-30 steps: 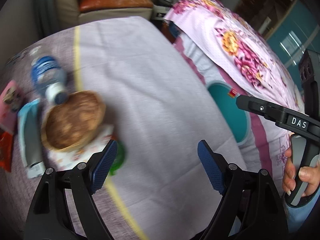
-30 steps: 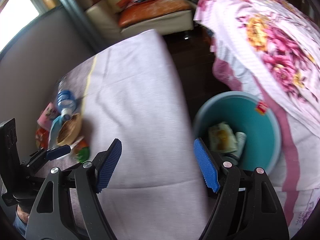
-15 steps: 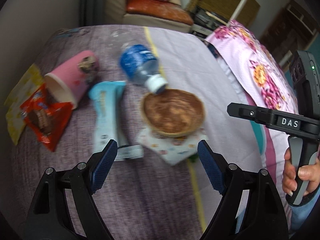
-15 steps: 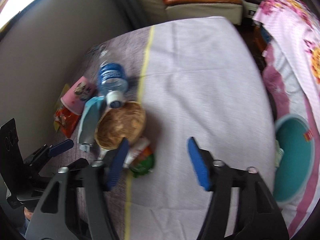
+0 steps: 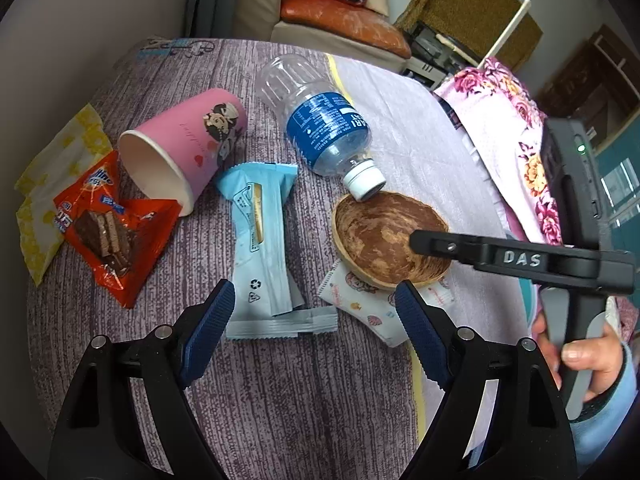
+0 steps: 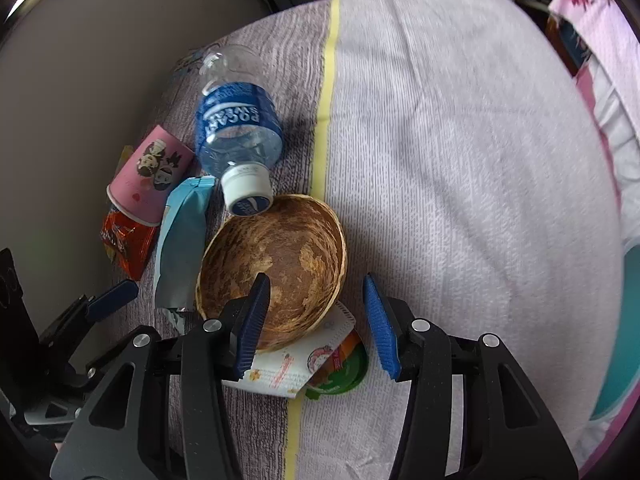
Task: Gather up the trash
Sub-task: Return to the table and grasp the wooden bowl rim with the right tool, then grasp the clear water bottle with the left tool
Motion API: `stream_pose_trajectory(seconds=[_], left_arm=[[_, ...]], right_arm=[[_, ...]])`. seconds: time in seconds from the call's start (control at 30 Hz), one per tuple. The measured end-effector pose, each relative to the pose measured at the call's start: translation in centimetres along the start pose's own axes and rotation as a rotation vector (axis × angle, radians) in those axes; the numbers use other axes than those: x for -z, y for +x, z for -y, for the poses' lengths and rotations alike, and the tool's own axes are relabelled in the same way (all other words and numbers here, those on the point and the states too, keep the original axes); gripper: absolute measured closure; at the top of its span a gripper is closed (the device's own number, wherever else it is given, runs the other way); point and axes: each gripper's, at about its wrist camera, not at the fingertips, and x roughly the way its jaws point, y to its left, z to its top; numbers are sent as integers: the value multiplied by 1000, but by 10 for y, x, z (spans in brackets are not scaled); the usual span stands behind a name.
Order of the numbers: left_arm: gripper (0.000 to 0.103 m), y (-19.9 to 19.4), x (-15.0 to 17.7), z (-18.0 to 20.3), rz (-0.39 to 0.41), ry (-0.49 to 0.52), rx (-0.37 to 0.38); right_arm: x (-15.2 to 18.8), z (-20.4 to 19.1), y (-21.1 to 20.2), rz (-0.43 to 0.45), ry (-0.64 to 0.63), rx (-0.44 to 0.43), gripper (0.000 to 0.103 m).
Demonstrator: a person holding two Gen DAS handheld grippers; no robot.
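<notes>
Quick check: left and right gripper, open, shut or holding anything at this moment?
Left gripper: open, holding nothing, above the blue wrapper.
Right gripper: open, jaws have just been closing, holding nothing; they straddle the bowl rim.

A sofa stands beyond the cloth-covered table

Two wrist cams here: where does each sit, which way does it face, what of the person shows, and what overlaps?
Left wrist: on the left gripper, angled down at the trash on the striped cloth; the person's right hand shows with the right gripper, whose jaws have just been closing.
Right wrist: on the right gripper, steeply down over the brown coconut-shell bowl; the left gripper's tip shows at lower left.
Shared: bowl, clear plastic bottle with blue label, pink paper cup, light blue wrapper.
</notes>
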Motion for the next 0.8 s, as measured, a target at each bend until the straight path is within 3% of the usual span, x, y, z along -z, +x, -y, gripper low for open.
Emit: stream_pose_trajectory(seconds=[0.03,0.07,0.13,0.37,0.6,0.8], left_arm=[[20,1,-1,2,-2,-1,-3],[20,3,-2,3,-4,-1,-5],[20,5,-4,7,-8,-2,-9],[20,11,-20,17,-10,-27,-14],[20,32,-66,30,-2,-96,-40],[20,63,-107,30,13,-213,-140]], right_arm=[[0,1,2,-1,1,-3,66],[1,2,5,-2,2,-3,86],[2,5,3,15,2,5,91],[1,33,-29,115,25,101,96],[-6,75,-56,191,86,163,97],[-17,102,-63,215,101,172,97]])
